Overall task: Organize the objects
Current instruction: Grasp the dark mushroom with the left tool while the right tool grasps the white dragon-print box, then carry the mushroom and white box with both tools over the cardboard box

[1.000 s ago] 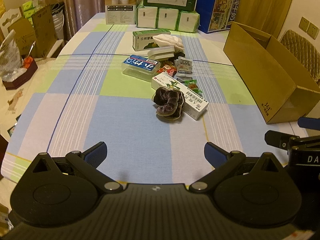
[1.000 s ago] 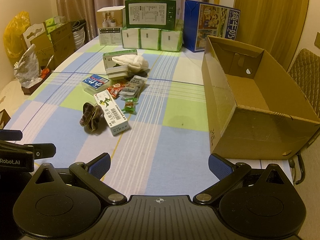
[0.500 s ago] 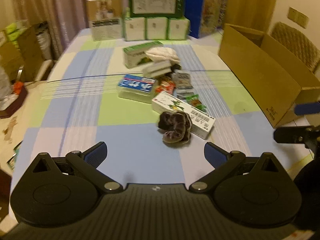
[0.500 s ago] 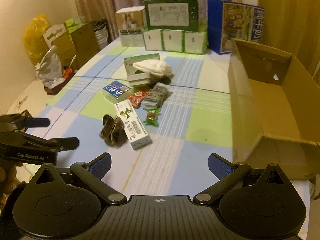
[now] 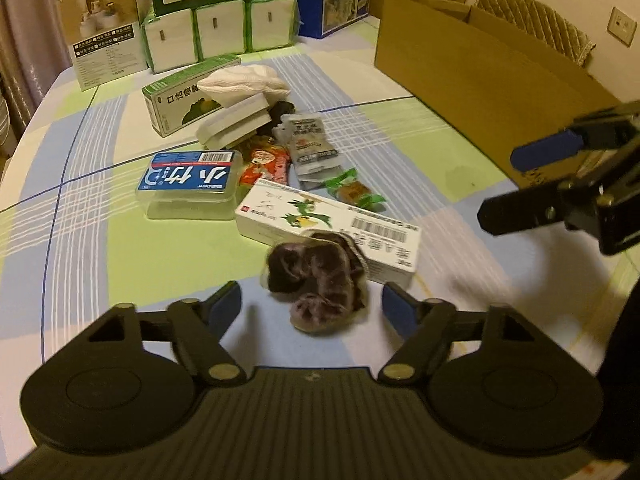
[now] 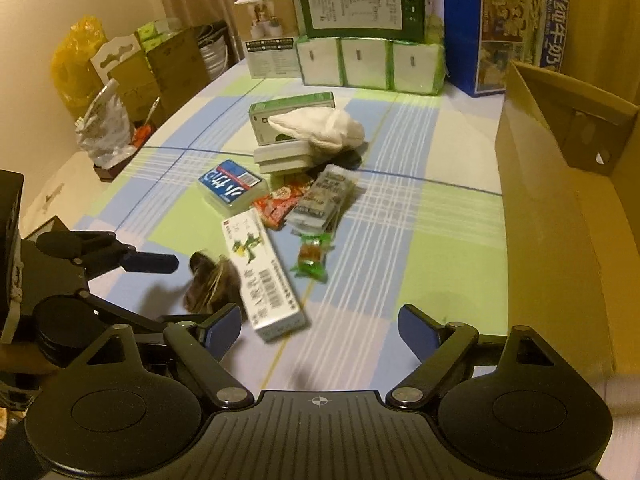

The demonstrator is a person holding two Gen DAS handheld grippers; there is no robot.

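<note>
A dark purple scrunchie [image 5: 318, 282] lies on the checked tablecloth against a long white box with green print [image 5: 328, 220]. My left gripper [image 5: 312, 308] is open, its blue pads on either side of the scrunchie's near end. My right gripper [image 6: 320, 328] is open too, just short of that white box [image 6: 262, 270], with the scrunchie [image 6: 210, 284] to its left. Behind lie a clear box with a blue label [image 5: 188, 182], snack packets [image 5: 310, 148], a white cloth [image 5: 244, 80] and a green box [image 5: 180, 100].
An open cardboard box [image 6: 568, 216] stands at the right of the table. Tissue packs [image 6: 368, 60], a green-framed carton [image 6: 360, 2] and a blue carton [image 6: 504, 28] line the far edge. Bags and boxes [image 6: 112, 80] stand off the table's left side.
Both grippers have moved forward and down toward the pile. The scrunchie now lies between the left gripper's pads, and the white box is close in front of the right gripper.
</note>
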